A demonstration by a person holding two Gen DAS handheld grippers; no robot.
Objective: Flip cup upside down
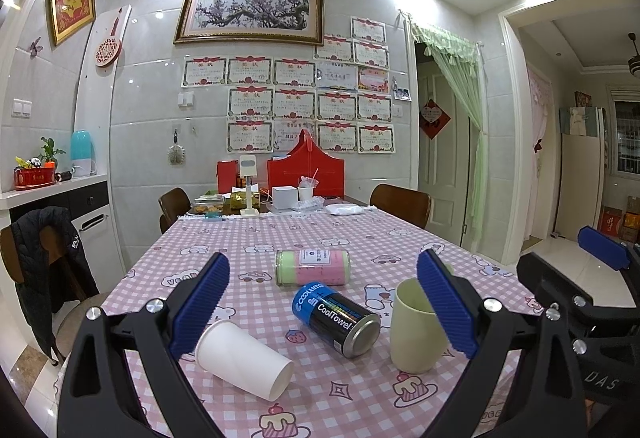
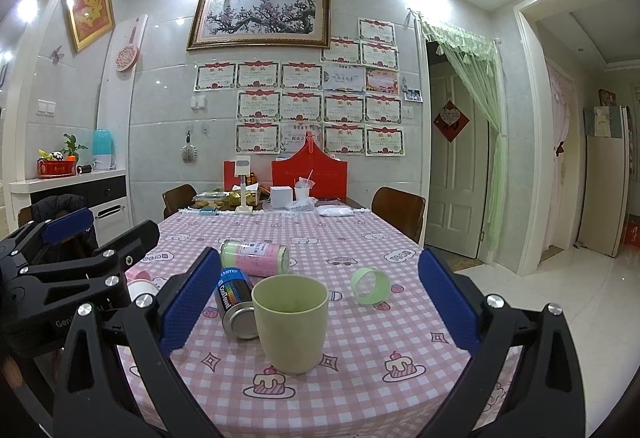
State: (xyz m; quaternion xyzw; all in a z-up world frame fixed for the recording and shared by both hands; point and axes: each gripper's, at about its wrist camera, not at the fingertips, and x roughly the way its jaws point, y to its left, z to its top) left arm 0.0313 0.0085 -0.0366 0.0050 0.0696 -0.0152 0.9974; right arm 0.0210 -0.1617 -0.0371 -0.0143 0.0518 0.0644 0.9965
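A pale green cup (image 2: 291, 322) stands upright, mouth up, on the pink checked tablecloth (image 2: 360, 390). It also shows in the left wrist view (image 1: 416, 334) behind my left gripper's right finger. My right gripper (image 2: 316, 302) is open, and the cup sits between its fingers without touching them. My left gripper (image 1: 320, 302) is open and empty above the table. A white paper cup (image 1: 244, 362) lies on its side near its left finger.
A blue and black CoolTowel can (image 1: 338, 320) and a green and pink tube (image 1: 312, 268) lie on their sides mid-table. A green ring (image 2: 370, 286) lies right of the cup. Boxes and clutter stand at the far end, with chairs around the table.
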